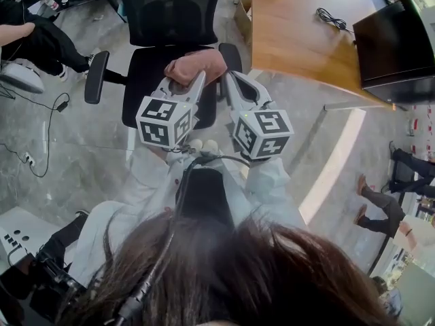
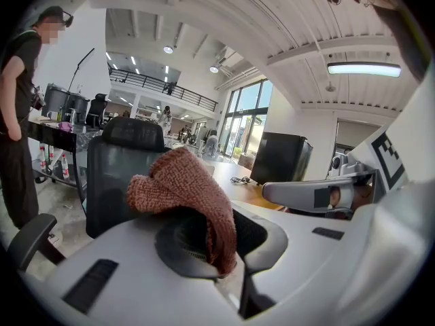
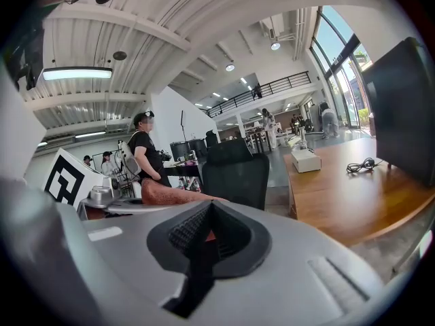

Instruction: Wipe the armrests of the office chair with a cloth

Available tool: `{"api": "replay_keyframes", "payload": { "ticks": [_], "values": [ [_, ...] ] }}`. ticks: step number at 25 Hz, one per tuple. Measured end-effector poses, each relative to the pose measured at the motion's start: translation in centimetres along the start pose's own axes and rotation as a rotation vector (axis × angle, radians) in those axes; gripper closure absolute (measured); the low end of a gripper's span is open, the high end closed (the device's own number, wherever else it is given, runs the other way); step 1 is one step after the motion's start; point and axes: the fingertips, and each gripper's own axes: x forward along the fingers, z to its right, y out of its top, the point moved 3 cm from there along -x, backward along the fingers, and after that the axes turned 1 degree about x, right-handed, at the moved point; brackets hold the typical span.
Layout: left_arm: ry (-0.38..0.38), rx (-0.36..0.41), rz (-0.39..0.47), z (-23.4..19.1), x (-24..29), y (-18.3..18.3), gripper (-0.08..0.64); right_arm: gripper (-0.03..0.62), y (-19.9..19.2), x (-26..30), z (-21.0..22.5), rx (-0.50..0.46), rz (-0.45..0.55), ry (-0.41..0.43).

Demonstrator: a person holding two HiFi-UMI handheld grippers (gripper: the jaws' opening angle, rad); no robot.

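Note:
A black office chair [image 1: 170, 12] stands just ahead of me, its left armrest [image 1: 96, 77] and right armrest [image 1: 231, 54] both bare. My left gripper [image 1: 185, 81] hangs over the seat, shut on a rust-pink cloth [image 1: 198, 65] that bunches over its tips. In the left gripper view the cloth [image 2: 185, 190] droops across the closed jaws, with the chair's backrest [image 2: 115, 172] behind it. My right gripper [image 1: 232, 81] is alongside, near the right armrest, shut with nothing in it. Its closed jaws fill the right gripper view [image 3: 207, 231], and the cloth [image 3: 173, 195] shows to their left.
A wooden table [image 1: 299, 32] stands right of the chair with a black monitor [image 1: 394, 39], a coiled cable [image 1: 333, 19] and a white box [image 3: 306, 160]. A person [image 2: 17, 114] stands left of the chair. Cables [image 1: 47, 128] trail over the floor at left.

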Motion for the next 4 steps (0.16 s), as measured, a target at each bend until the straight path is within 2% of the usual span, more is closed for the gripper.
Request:
{"api": "replay_keyframes", "payload": {
  "ticks": [4],
  "values": [
    [0.0,-0.004,0.001,-0.64,-0.89,1.09,0.518,0.592,1.07,0.33,-1.2,-0.007,-0.004,0.005]
  ]
}}
